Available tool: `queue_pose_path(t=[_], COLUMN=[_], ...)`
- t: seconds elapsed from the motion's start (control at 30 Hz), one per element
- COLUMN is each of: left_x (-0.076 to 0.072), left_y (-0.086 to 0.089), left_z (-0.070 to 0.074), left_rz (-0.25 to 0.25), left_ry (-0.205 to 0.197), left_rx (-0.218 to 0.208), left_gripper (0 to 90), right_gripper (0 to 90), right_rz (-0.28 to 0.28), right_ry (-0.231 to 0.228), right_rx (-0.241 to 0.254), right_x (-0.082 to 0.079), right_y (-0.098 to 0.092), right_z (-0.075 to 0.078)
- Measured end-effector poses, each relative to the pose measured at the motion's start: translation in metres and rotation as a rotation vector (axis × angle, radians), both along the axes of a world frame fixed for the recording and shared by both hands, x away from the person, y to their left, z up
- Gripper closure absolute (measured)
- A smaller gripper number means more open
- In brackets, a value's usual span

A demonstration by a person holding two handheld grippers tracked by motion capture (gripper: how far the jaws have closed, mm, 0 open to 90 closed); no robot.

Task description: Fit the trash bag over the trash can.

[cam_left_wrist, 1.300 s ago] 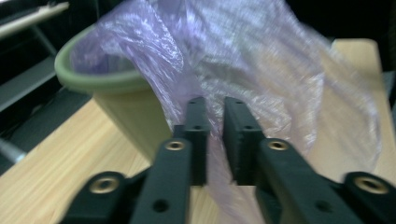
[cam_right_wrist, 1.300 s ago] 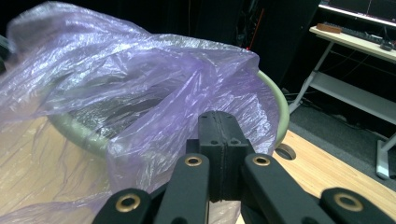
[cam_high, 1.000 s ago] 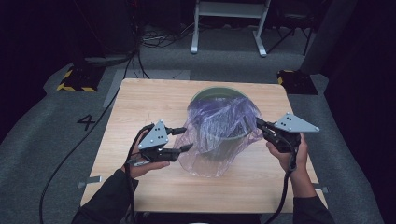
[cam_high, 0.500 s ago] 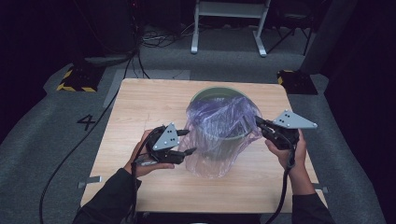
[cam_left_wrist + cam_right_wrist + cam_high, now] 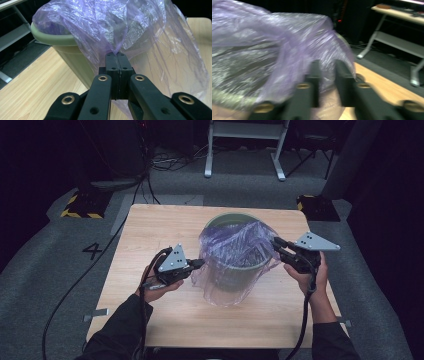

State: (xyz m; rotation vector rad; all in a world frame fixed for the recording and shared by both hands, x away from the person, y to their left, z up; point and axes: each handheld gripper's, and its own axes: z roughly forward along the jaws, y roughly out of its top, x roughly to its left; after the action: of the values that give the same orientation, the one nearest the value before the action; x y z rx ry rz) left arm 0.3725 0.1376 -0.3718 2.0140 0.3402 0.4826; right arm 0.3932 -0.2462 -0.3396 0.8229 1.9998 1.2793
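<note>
Purple film, thin and crinkled, draped over a green bin [image 5: 231,270] standing near the middle of the wooden tabletop [image 5: 150,235]; the plastic bag [image 5: 235,252] hung loose down the bin's near side, apparently being fitted as a liner. On the bag's left flank the left gripper [image 5: 117,57] had just been closing, and its jaws met on a gathered pleat of film, likely to tug that side over the smooth, rounded rim. At the bag's right edge the right gripper [image 5: 278,243] had just been opening: in the blurred right gripper view its jaws stood a narrow gap apart with film between, the grip seemingly released.
</note>
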Motion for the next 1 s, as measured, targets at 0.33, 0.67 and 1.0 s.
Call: queue_pose_path(t=[0.33,0.67,1.0], left_x=[-0.002,-0.001,0.005], left_y=[0.004,0.005,0.01], left_z=[0.002,0.004,0.011], left_rz=[-0.003,0.004,0.029], left_ry=[0.012,0.012,-0.011], left_rx=[-0.031,-0.045,-0.073], left_gripper=[89.7,89.6,89.8], right_gripper=[36.2,19.3,64.6], right_rz=[-0.028,0.173,0.169], right_ry=[-0.053,-0.085,-0.125], right_rx=[0.086,0.061,-0.082], right_x=[-0.033,-0.073,-0.057], right_y=[-0.034,-0.021,0.006], right_z=[0.022,0.028,0.025])
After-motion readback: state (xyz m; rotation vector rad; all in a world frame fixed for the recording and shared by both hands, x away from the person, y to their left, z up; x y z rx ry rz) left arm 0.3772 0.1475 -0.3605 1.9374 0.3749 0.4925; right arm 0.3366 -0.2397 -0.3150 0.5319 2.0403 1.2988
